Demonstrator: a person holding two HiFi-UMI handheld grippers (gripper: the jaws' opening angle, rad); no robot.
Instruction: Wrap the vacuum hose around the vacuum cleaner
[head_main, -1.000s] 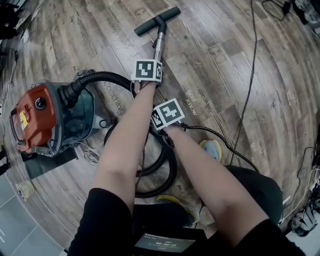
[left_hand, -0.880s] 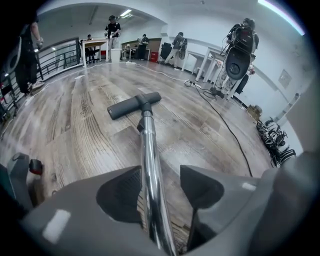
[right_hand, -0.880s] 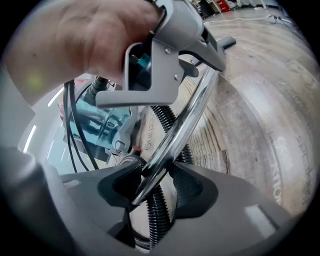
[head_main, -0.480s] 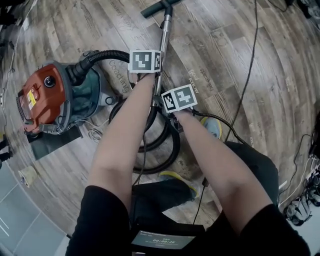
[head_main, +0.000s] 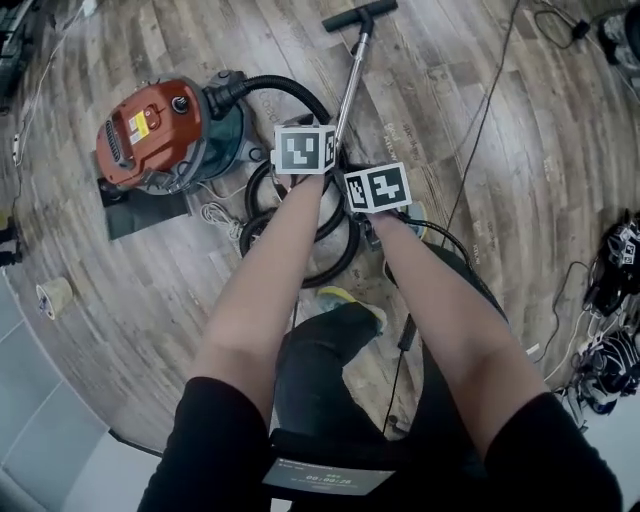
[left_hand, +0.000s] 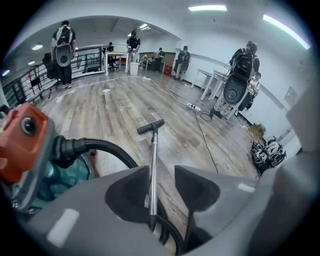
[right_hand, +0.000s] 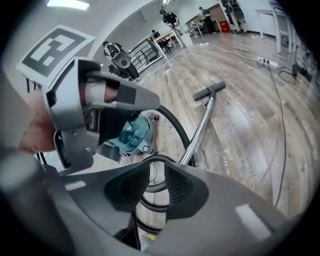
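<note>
Standing up is what you have just done: against a second ago the vacuum (head_main: 160, 135) looks smaller and sits further into the upper left of the head view, and both marker cubes have come up off the floor (head_main: 540, 150) with you. Your right tongs (right_hand: 156, 172) have just been closing and now stand about half shut. Hose loops show through their gap, but bare boards show between the pads too, so I read them as released, pinching nothing. Your left tongs (left_hand: 161, 172) are apart as well: the wand (head_main: 350, 75) runs up through the gap close beside the left pad, with clear space to the right pad, so it looks let go rather than clamped. The hose (left_hand: 107, 146) leaves the vacuum in an arc and lies coiled on the floor at centre frame, just right of the machine and under your hands, not yet round it. As I judge it, the wrapping has hardly begun: the slack lies beside the body, and you'll need a fresh grip on a loop or the wand before you can lead it round.
</note>
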